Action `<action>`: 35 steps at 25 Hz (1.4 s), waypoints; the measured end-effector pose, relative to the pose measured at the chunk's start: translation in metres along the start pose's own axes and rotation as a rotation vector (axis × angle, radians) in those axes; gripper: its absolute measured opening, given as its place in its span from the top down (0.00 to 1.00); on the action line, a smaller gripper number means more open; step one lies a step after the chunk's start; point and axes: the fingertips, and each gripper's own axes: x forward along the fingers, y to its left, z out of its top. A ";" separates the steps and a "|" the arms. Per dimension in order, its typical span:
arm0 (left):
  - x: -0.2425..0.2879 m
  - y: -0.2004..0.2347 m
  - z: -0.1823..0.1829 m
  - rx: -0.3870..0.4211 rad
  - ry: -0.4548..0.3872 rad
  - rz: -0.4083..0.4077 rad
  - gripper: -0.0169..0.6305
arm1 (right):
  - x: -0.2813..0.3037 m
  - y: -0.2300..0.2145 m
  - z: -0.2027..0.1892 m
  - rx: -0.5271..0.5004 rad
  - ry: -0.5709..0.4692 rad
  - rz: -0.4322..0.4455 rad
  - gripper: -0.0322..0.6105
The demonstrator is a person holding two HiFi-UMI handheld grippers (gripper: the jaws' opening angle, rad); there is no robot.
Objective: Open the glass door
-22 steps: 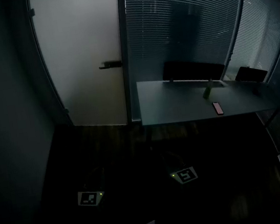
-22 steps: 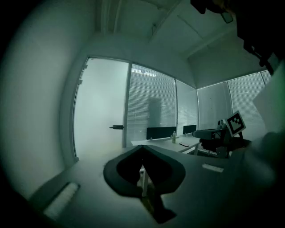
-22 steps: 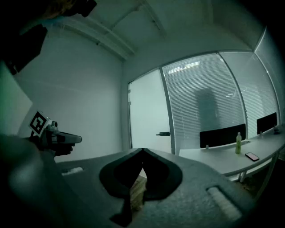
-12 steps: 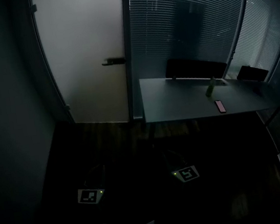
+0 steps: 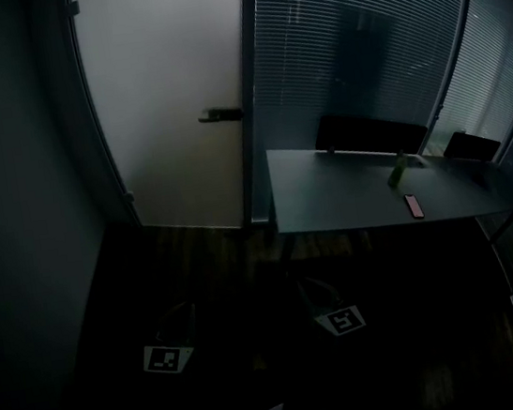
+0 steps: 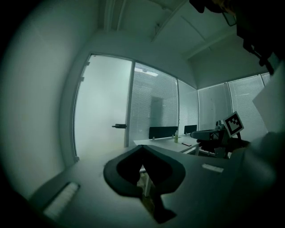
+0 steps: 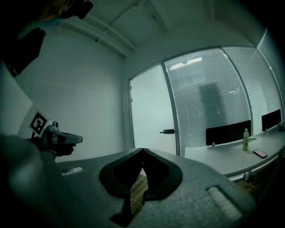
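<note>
The left gripper (image 6: 142, 148) and right gripper (image 7: 142, 151) are held level, fingers closed on nothing, well apart from the glass door (image 5: 170, 98), its handle (image 5: 220, 115) judged not yet within reach

One glass door (image 5: 166, 98) with one handle (image 5: 220, 115). One desk (image 5: 351, 200), carrying one green bottle (image 5: 396, 173), one phone (image 5: 415, 206) and two dark panels (image 5: 369, 131). Two grippers: the left gripper (image 6: 141, 147) and the right gripper (image 7: 142, 150).
</note>
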 end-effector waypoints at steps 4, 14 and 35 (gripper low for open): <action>0.025 0.019 0.007 -0.003 -0.011 0.016 0.97 | 0.035 -0.010 0.005 -0.004 -0.007 0.017 0.95; 0.118 0.074 0.027 -0.006 -0.018 0.019 0.97 | 0.137 -0.056 0.019 0.014 -0.012 0.016 0.95; 0.253 0.164 0.047 -0.003 -0.008 0.037 0.97 | 0.292 -0.107 0.023 0.033 0.025 0.039 0.95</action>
